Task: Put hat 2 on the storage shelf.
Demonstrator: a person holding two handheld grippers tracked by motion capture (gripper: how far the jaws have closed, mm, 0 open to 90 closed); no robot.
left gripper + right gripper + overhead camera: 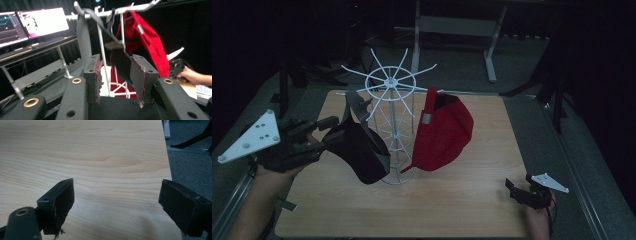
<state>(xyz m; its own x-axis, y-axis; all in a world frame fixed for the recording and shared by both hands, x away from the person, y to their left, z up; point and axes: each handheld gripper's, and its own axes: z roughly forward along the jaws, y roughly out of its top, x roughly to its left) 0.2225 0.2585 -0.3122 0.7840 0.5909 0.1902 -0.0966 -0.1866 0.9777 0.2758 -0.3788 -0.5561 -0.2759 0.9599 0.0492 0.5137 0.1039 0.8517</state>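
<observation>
Left gripper [329, 131] grips black cap [362, 152] above wooden table [462, 200].

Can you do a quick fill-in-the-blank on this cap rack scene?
1. The cap hanging on the right of the white wire rack is ____.
2. The left gripper is at the ____ cap.
3. The right gripper hovers over bare wood with its jaws ____.

Missing words: red; black; open

No text, label, brand or number can be read anywhere; the monitor [41, 22] behind the rack glows too blurred to make out
</observation>
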